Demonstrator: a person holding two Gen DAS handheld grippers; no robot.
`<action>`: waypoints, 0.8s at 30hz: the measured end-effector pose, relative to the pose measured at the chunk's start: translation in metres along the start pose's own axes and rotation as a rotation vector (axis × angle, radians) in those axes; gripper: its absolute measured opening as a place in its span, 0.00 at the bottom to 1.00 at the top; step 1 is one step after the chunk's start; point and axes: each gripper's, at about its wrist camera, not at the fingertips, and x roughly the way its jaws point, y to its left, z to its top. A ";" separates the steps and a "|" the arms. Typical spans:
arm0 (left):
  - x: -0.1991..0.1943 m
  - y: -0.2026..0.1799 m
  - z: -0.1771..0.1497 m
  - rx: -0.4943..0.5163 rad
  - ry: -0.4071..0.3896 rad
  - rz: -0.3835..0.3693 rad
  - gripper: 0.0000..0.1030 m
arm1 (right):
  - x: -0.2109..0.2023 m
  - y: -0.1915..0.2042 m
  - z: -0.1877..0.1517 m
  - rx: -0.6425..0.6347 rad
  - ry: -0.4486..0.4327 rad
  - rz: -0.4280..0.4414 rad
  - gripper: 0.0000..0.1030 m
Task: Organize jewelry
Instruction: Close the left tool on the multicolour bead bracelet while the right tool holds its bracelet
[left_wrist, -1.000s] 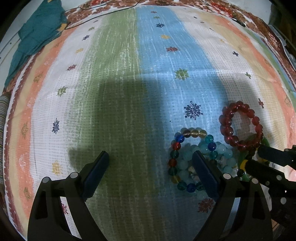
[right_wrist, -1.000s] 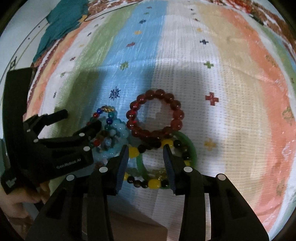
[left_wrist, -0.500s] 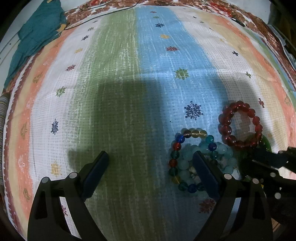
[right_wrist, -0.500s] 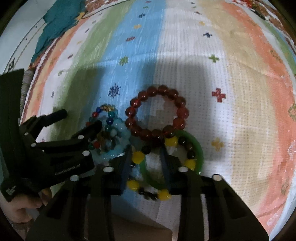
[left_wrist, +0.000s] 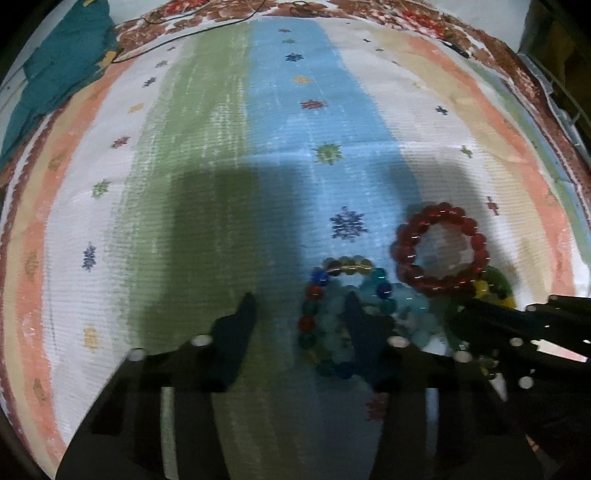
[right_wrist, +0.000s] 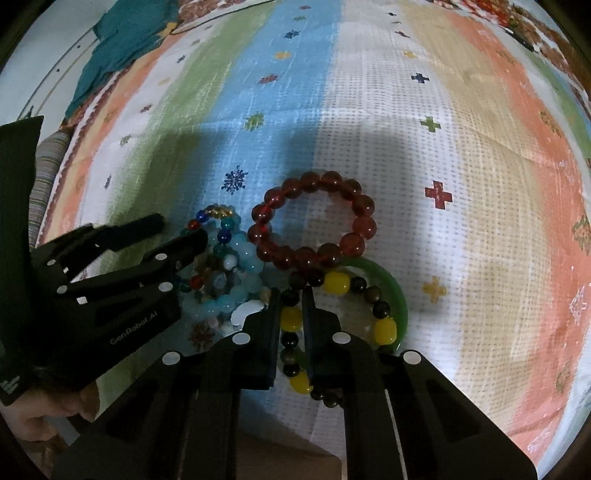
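Several bracelets lie bunched on a striped blanket (left_wrist: 221, 147). My right gripper (right_wrist: 291, 295) is shut on the yellow and dark bead bracelet (right_wrist: 336, 282), with its beads pinched between the pads. That bracelet rests on a green bangle (right_wrist: 399, 295). A red bead bracelet (right_wrist: 364, 225) lies just beyond, also seen as the red bead bracelet (left_wrist: 404, 254). My left gripper (left_wrist: 299, 310) is closing. The left arc of a multicolour bead bracelet (left_wrist: 312, 291) sits between its jaws, with a gap still showing on the left side. A pale blue bead bracelet (right_wrist: 243, 266) lies tangled with it.
A teal cloth (left_wrist: 62, 66) is heaped at the far left corner. A thin dark cable (left_wrist: 192, 33) runs along the far edge. A hand (right_wrist: 44, 417) holds the left gripper at the lower left. The blanket's near edge drops off below the bracelets.
The left jaws have narrowed a lot around the multicolour bracelet's left arc. The right jaws have shut on the yellow and dark bead bracelet.
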 end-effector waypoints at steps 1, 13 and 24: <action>-0.001 -0.001 0.000 -0.005 0.001 -0.022 0.30 | 0.000 0.000 0.000 0.002 -0.003 0.003 0.12; -0.004 -0.010 0.001 0.018 -0.005 -0.034 0.08 | -0.014 0.001 -0.005 -0.025 -0.032 0.004 0.12; -0.027 -0.022 -0.002 0.072 -0.046 0.010 0.09 | -0.025 0.002 -0.010 -0.035 -0.057 -0.037 0.12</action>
